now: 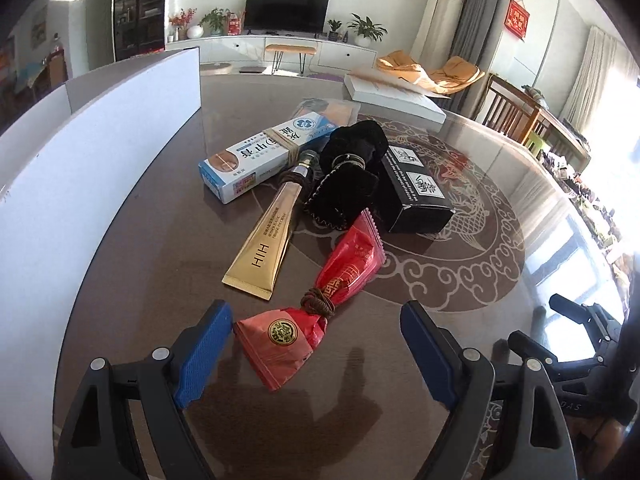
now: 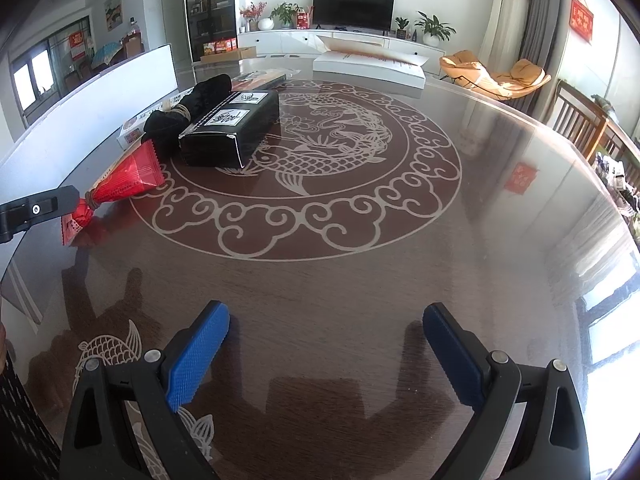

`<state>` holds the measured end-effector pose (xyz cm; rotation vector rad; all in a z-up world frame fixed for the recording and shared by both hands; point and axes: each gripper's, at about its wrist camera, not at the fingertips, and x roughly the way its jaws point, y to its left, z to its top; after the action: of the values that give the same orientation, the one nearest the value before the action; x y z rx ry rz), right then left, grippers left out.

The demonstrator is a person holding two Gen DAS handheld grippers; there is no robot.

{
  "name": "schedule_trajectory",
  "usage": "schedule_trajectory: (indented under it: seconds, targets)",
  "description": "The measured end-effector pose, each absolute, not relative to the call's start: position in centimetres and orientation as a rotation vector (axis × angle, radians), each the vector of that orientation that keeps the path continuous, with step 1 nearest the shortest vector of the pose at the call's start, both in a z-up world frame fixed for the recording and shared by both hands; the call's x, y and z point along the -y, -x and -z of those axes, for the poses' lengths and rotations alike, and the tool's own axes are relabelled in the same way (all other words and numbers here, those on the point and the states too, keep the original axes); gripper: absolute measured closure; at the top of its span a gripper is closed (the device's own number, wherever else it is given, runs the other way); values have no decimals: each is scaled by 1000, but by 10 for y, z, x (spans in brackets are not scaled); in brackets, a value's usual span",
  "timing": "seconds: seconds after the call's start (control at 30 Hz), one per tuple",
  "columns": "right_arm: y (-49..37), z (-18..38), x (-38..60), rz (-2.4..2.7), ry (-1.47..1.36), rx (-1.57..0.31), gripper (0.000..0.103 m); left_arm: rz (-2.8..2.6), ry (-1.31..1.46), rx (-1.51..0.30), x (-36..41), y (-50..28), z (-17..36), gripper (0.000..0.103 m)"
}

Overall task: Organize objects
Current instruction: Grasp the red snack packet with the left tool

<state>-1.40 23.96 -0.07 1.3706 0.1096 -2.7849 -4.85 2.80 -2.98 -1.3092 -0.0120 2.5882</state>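
A red snack packet (image 1: 340, 280), cinched at its middle by a brown band, lies on the dark table (image 1: 160, 280). Its near half sits between the blue pads of my left gripper (image 1: 318, 350), which is open wide. The left pad (image 1: 204, 356) is at the packet's corner and the right pad is well clear of it. Behind the packet lie a gold tube (image 1: 260, 248), a blue-white carton (image 1: 264, 156), a black velvet pouch (image 1: 348, 176) and a black box (image 1: 416, 188). My right gripper (image 2: 326, 356) is open over bare table with nothing between its fingers. In its view the red packet (image 2: 128, 180) lies far left.
A tall white panel (image 1: 80, 168) walls the table's left side. A flat white box (image 1: 396, 96) lies at the far edge. A fish medallion (image 2: 320, 152) marks the table's middle. Wooden chairs (image 1: 516, 112) stand beyond the right rim.
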Motion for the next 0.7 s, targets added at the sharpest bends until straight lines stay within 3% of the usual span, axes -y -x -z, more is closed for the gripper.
schedule_trajectory:
  seconds: [0.07,0.13,0.17,0.2,0.3,0.43,0.53,0.6,0.7]
  targets:
    - [13,1,-239,2787,-1367,-114,5,-2550,1381,-94,-38,60,39,20]
    - [12,0,-239,2791,-1359,-114,5,-2539,1386,-143,-43,63,43,33]
    - [12,0,-239,2794,-1354,-113,5,-2555,1374,-182,-46,61,43,50]
    - [11,-1,-240,2797,-1348,-111,5,-2560,1353,-205,-48,57,43,59]
    - [11,-1,-239,2798,-1346,-111,5,-2570,1351,-186,-44,44,42,66]
    - [12,1,-238,2788,-1363,-120,5,-2555,1408,-77,-26,17,38,65]
    - [12,1,-238,2792,-1365,-124,5,-2507,1416,54,-16,9,36,48]
    - [12,1,-238,2796,-1365,-129,5,-2527,1375,108,-9,9,31,28]
    - [12,1,-237,2802,-1364,-137,5,-2546,1341,79,-14,15,28,26]
